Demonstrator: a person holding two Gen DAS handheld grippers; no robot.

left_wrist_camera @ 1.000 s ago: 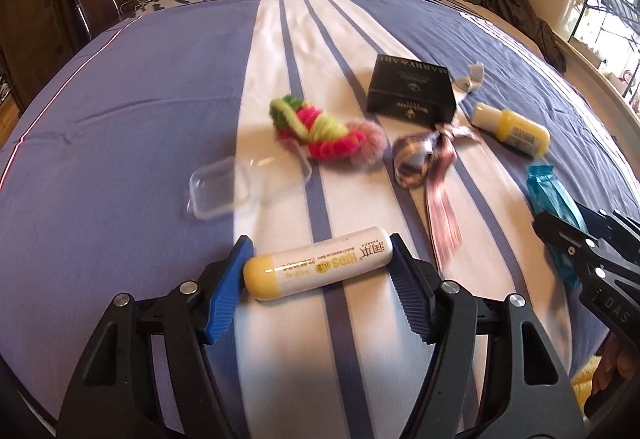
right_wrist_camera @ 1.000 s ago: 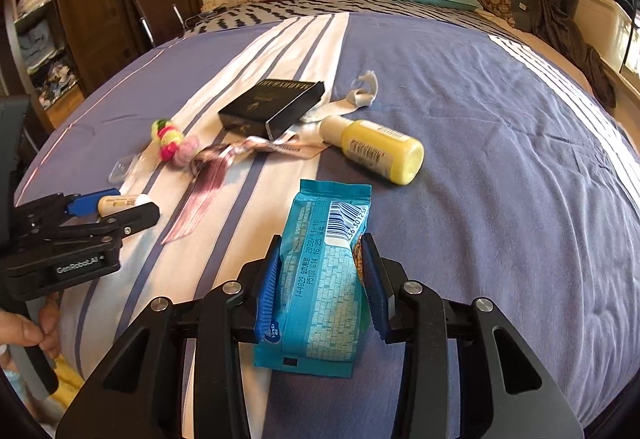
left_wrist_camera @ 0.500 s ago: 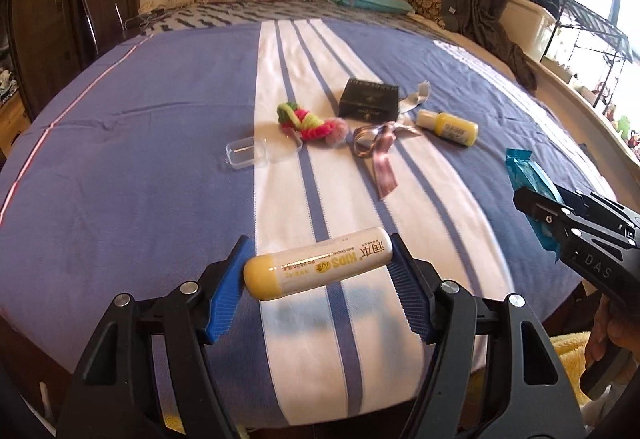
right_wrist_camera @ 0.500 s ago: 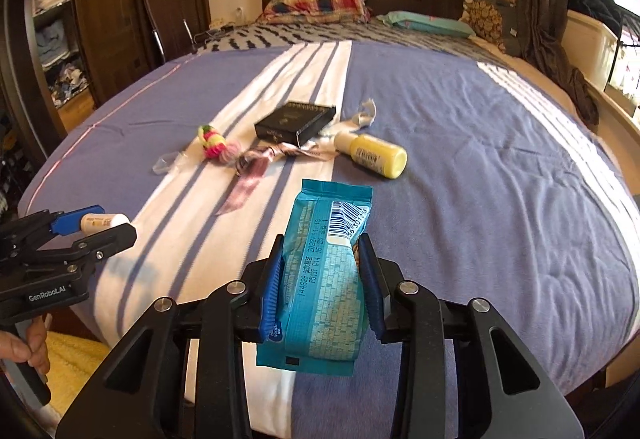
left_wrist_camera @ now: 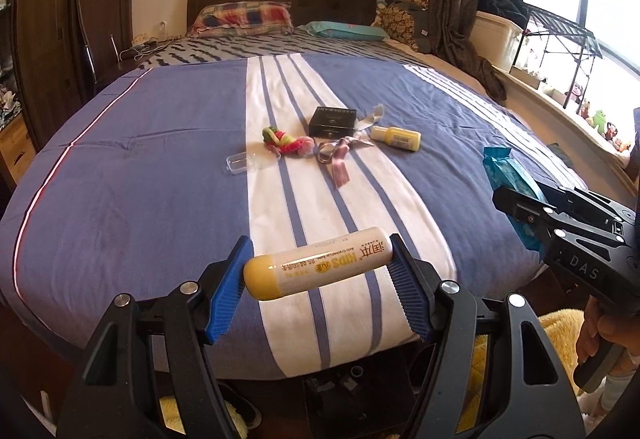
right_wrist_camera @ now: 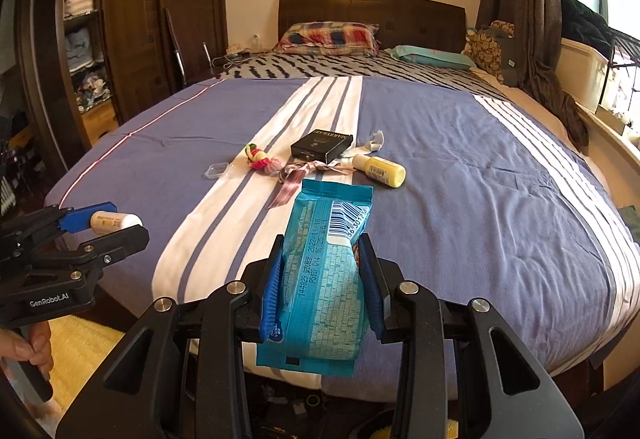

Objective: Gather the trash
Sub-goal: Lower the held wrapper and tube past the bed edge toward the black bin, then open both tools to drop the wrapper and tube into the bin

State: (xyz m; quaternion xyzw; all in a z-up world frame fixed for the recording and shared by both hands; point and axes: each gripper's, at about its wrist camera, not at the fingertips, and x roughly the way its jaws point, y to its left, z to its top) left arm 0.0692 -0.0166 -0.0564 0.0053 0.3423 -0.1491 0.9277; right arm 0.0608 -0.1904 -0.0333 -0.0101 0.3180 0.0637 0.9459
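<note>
Left wrist view has the left gripper [left_wrist_camera: 318, 269] clamped on a white tube [left_wrist_camera: 318, 267] and the right gripper [right_wrist_camera: 320, 281] squeezing a blue wrapper [right_wrist_camera: 322, 279], both off the bed [left_wrist_camera: 140, 167], while a yellow bottle [left_wrist_camera: 396, 138], ribbon [left_wrist_camera: 336, 155], black box [left_wrist_camera: 333, 121] and clear case [left_wrist_camera: 240, 163] are left there.

Glossy smooth plastic tube [left_wrist_camera: 318, 262], crinkly shiny foil-like packet [right_wrist_camera: 325, 275], ribbed blue pads [left_wrist_camera: 229, 289] — all over a matt, softly creased cloth bedspread [left_wrist_camera: 160, 175].
</note>
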